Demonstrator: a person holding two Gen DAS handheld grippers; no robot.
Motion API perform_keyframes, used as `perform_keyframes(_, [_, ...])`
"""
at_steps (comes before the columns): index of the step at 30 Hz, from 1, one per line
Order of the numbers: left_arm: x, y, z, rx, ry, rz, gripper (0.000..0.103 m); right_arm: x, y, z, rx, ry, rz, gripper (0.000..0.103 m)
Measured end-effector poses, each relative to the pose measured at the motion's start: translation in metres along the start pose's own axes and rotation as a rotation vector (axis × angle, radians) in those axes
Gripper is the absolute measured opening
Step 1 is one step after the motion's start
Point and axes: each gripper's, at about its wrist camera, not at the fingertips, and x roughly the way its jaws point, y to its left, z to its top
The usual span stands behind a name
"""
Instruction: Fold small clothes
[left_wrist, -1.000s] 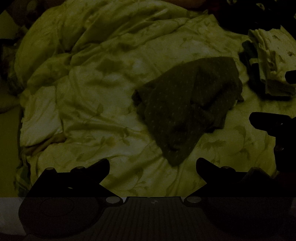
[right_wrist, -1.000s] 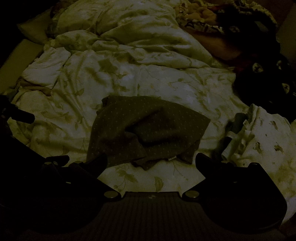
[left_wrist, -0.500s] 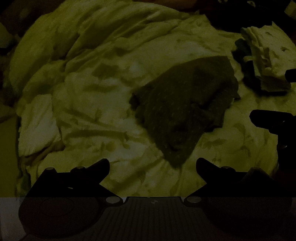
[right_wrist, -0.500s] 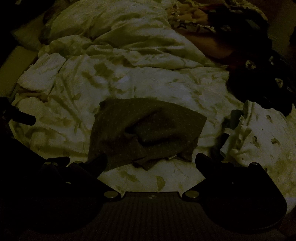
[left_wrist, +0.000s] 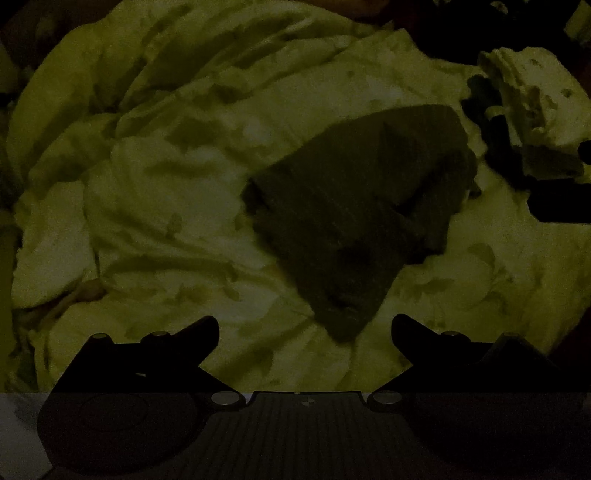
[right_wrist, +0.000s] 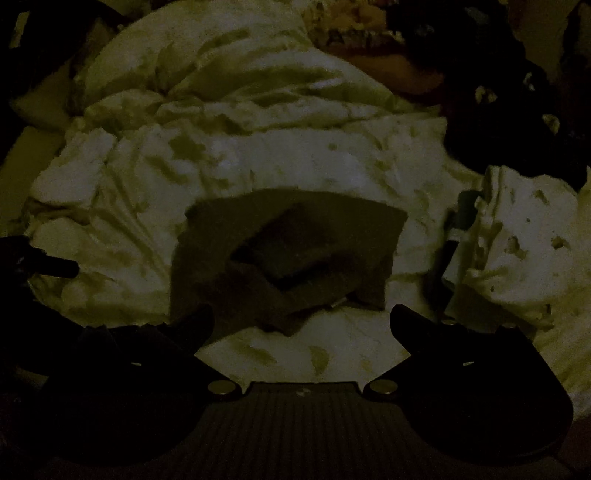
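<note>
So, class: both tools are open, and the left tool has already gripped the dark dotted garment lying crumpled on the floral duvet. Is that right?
Not quite. The left tool grips nothing: in the left wrist view its fingers are spread apart and short of the dark dotted garment. The rest stands: the right tool is open too, and the garment lies crumpled on the floral duvet.

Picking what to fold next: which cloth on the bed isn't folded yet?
The dark dotted cloth, lying rumpled mid-duvet; the pale printed one is folded.
</note>
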Motion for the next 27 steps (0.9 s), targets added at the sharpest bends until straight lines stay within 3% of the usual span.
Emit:
perform_keyframes(6, [0.039,-0.018,-0.006,0.035,0.016,0.059,0.103,0.032,-0.034,-0.01,0.027,0.001,0.071,0.097])
perform_keyframes(12, [0.088,-0.033,-0.001,0.078,0.041,0.097,0.103,0.085,-0.053,-0.01,0.043,0.036,0.19,0.082])
perform_keyframes(17, [0.126,-0.04,0.012,0.103,0.064,0.137,0.103,0.132,-0.06,-0.007,0.125,0.061,0.192,0.076])
perform_keyframes(19, [0.133,-0.04,0.017,0.102,0.061,0.122,0.103,0.146,-0.065,-0.002,0.169,0.052,0.183,0.068])
perform_keyframes(21, [0.139,-0.04,0.021,0.089,0.073,0.109,0.103,0.159,-0.071,0.002,0.21,0.056,0.167,0.068])
perform_keyframes(23, [0.138,-0.041,0.023,0.084,0.06,0.085,0.103,0.173,-0.077,0.005,0.249,0.07,0.145,0.055])
perform_keyframes(25, [0.133,-0.039,0.024,0.078,0.054,0.072,0.103,0.179,-0.084,0.008,0.309,0.071,0.182,0.016])
perform_keyframes(27, [0.123,-0.029,0.026,0.03,0.036,0.032,0.079,0.173,-0.085,0.014,0.328,0.037,0.207,0.007])
